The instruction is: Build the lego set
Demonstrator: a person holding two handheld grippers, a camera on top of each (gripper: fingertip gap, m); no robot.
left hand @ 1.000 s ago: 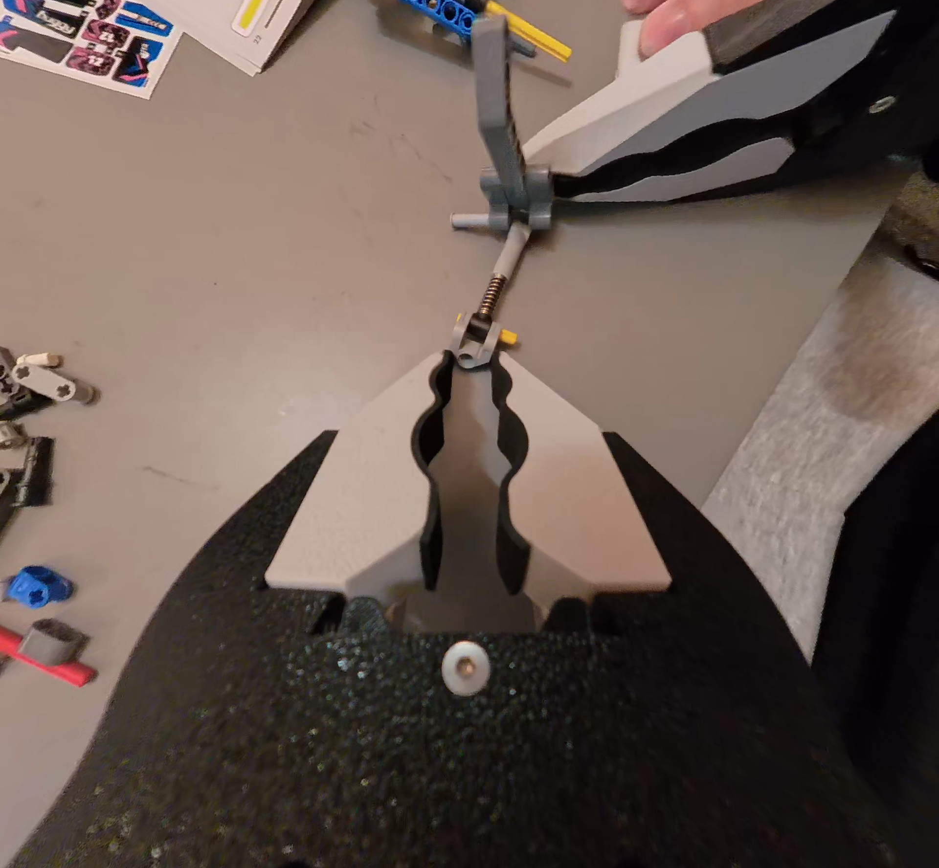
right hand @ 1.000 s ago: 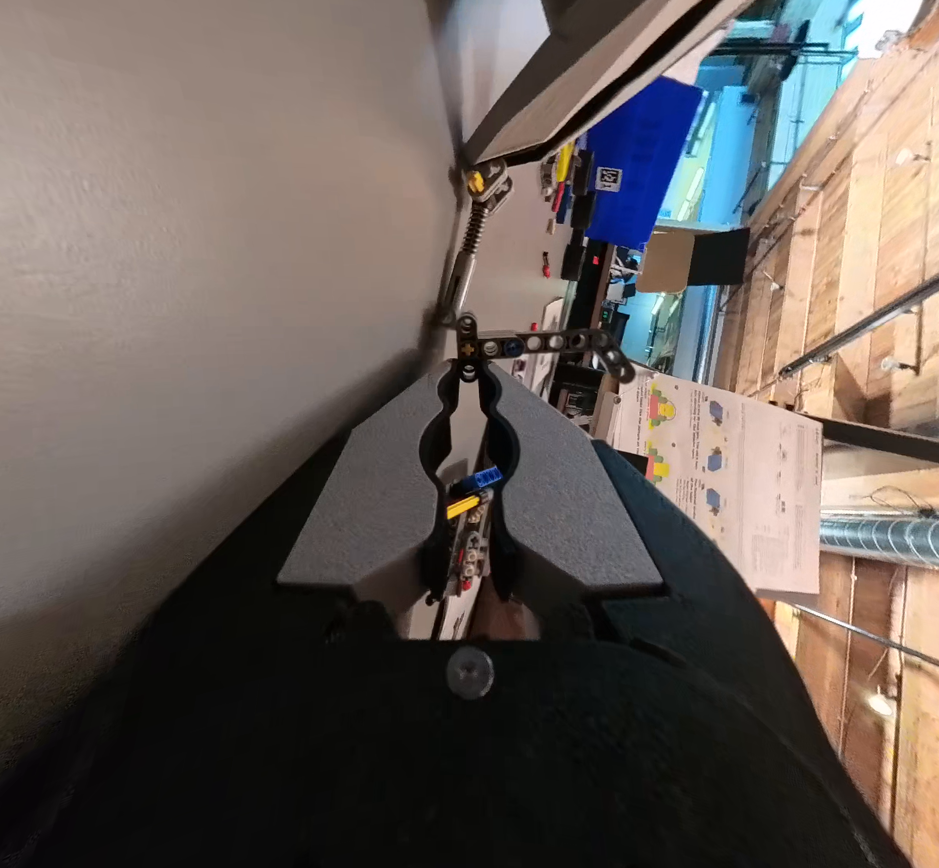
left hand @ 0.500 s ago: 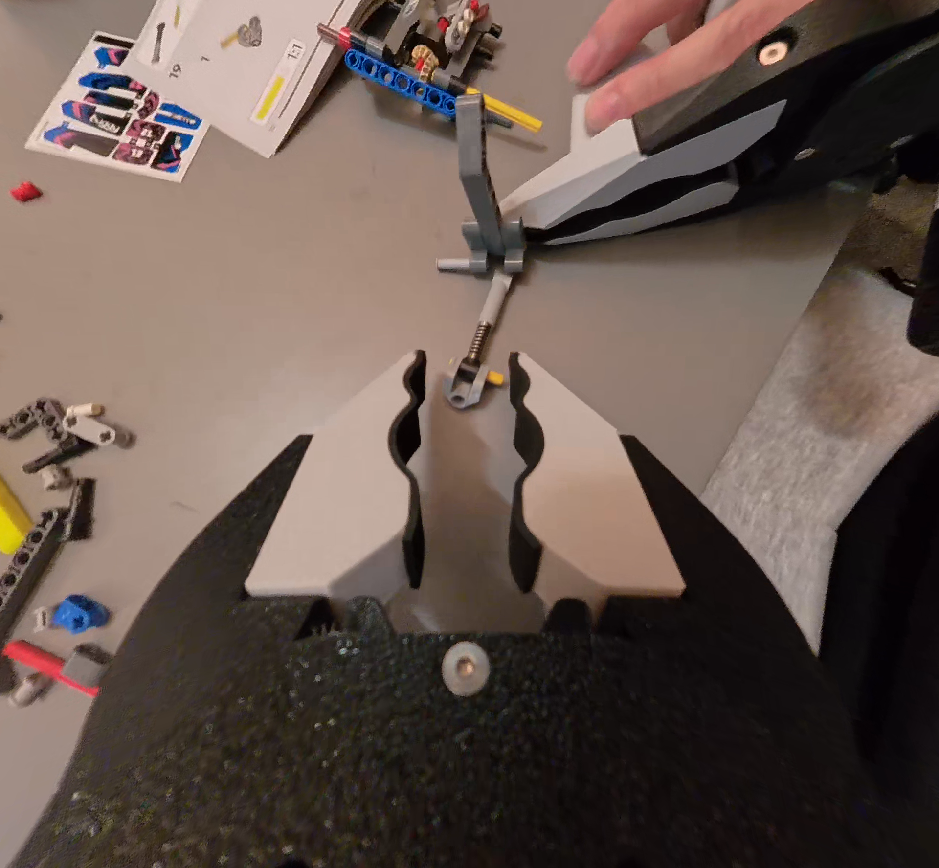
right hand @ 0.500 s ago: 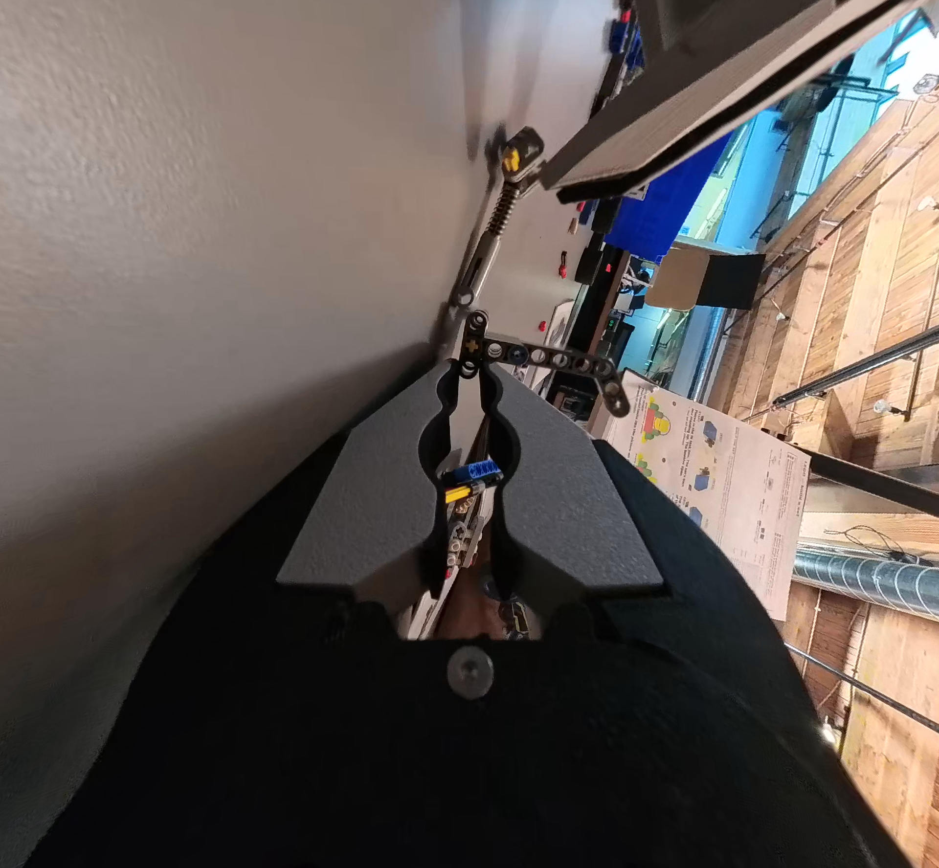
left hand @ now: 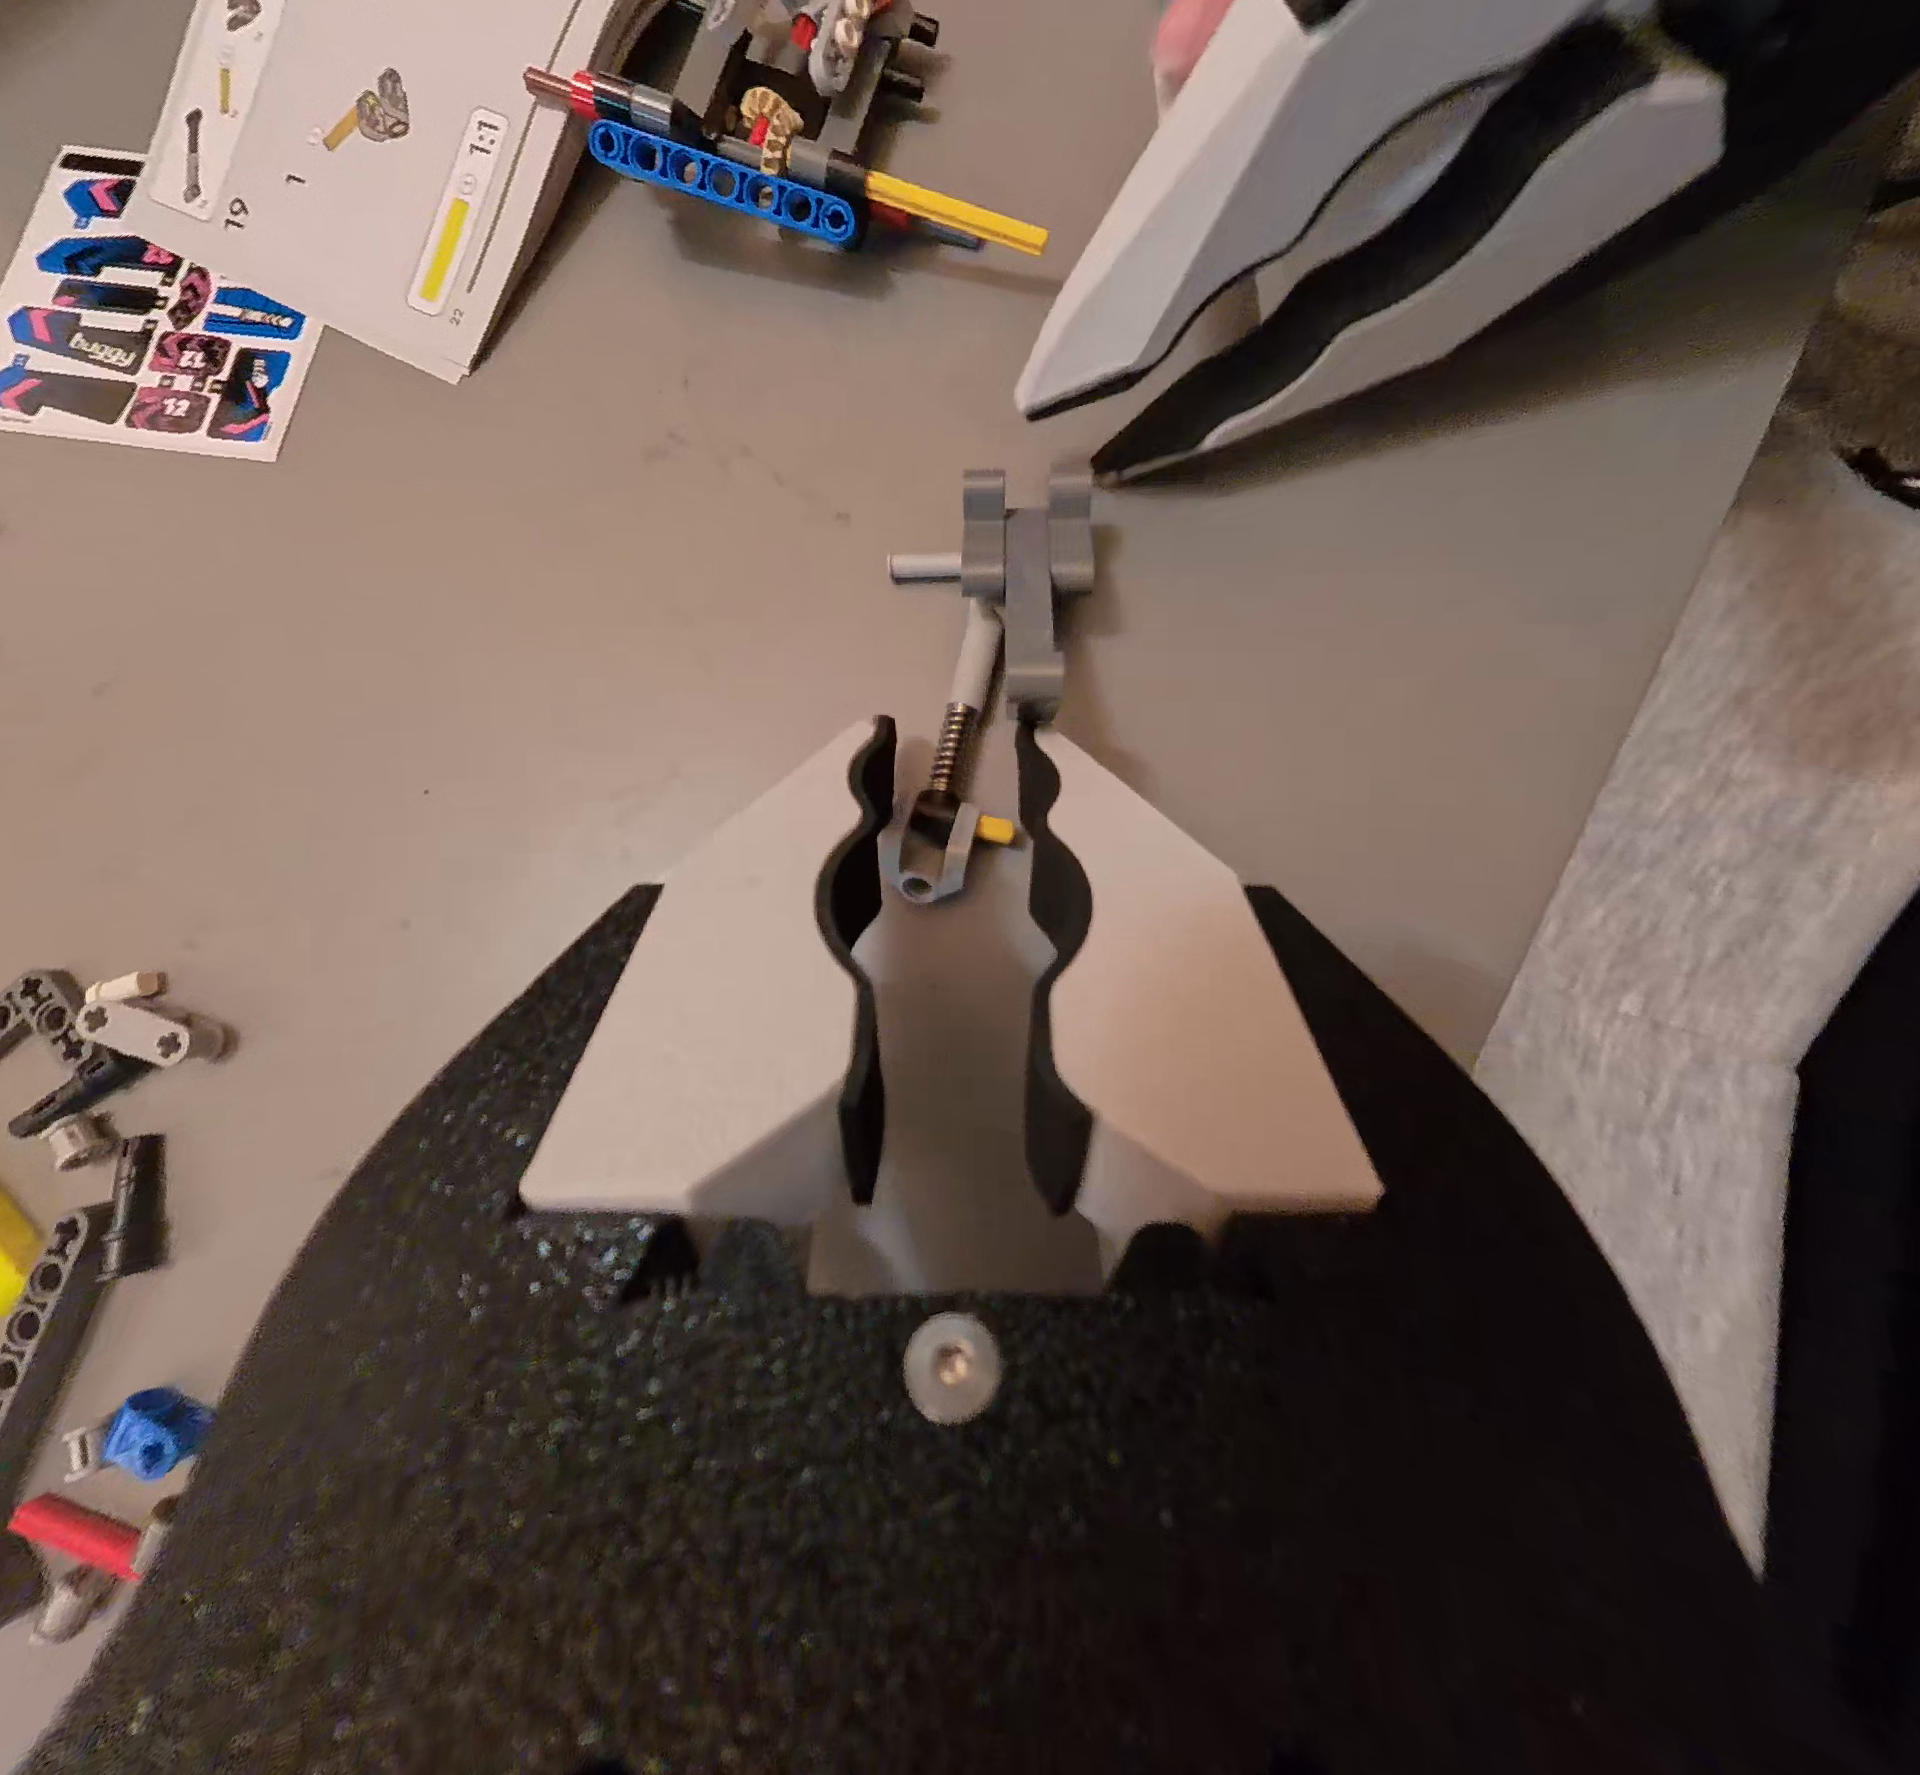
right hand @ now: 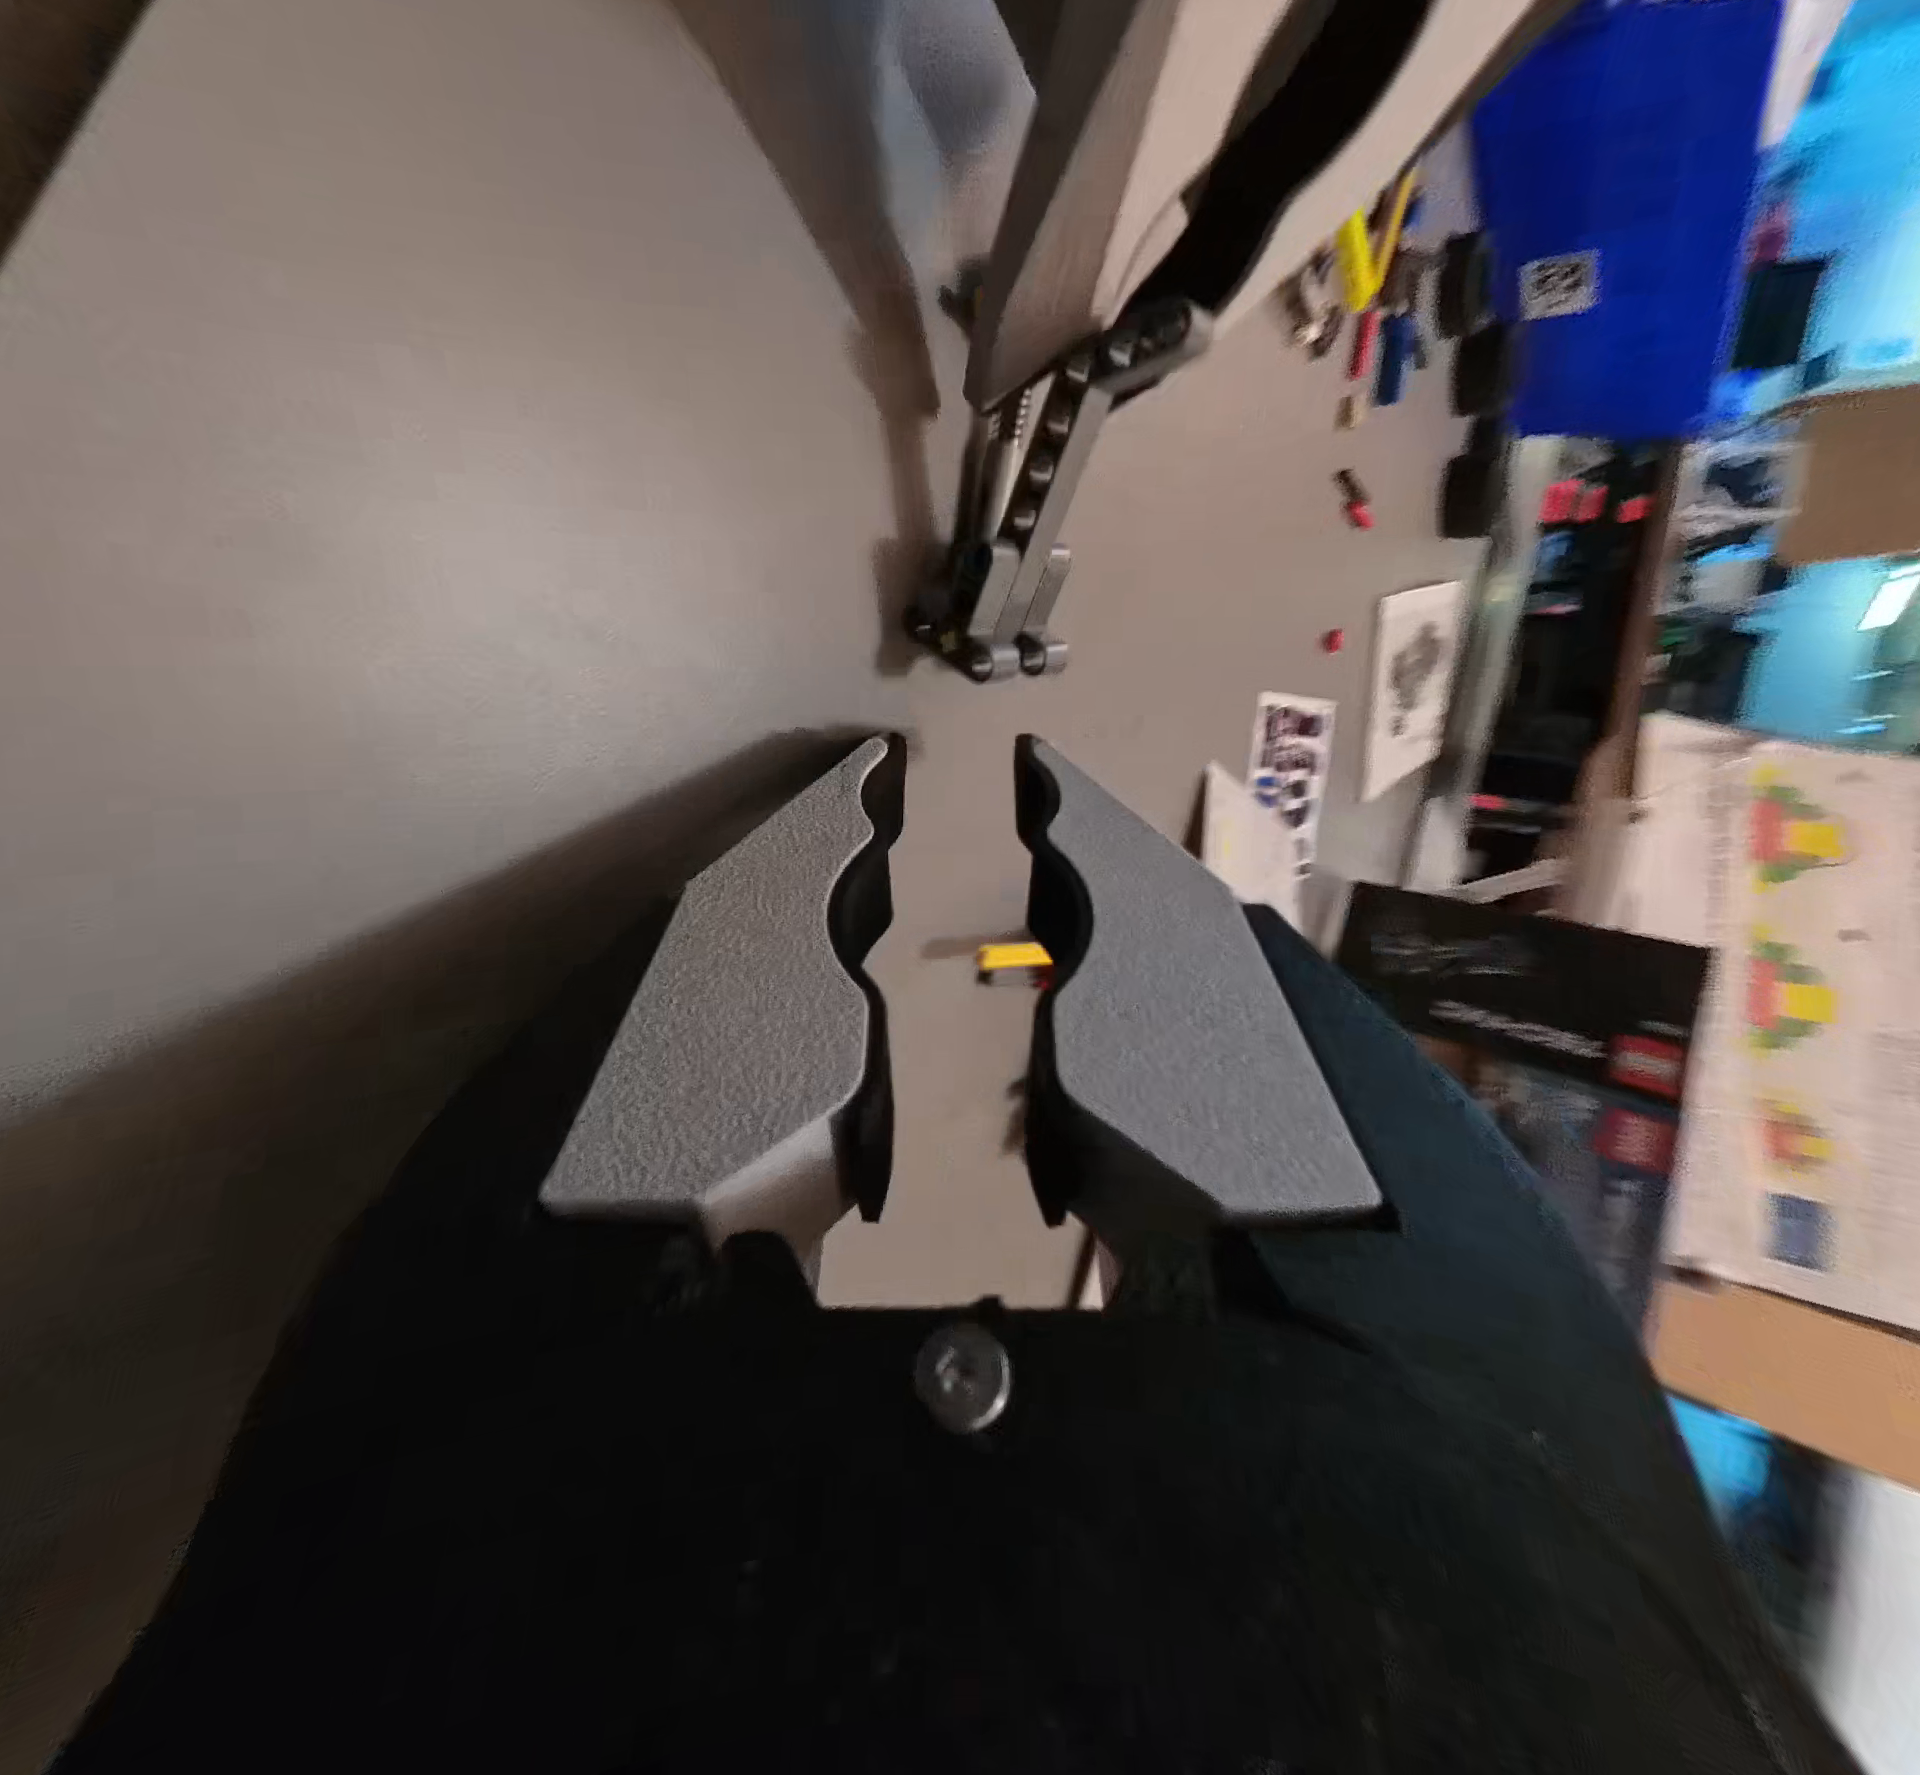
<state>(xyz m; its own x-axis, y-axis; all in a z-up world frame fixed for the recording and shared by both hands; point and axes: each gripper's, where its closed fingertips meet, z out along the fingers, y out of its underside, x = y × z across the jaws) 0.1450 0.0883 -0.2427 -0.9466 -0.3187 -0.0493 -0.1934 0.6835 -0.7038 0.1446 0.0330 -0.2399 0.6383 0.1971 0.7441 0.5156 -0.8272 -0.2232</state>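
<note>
The shock piece (left hand: 961,749) lies on the surface (left hand: 623,603), its long axis running straight out from the left gripper (left hand: 954,759), near end between released jaws. The right gripper (right hand: 958,759), also released, is just beyond the far end.

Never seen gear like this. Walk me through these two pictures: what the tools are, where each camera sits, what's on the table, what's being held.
No robot here: a person holds two hand-held grippers, each with a camera looking along its fingers. One picture is from the left gripper, the other from the right gripper. Both are open and hold nothing. Between them on the grey table lies a small grey assembly with a spring, its spring end between the left gripper's fingers. Farther off lie an instruction booklet, a sticker sheet, a partly built model and loose parts.
</note>
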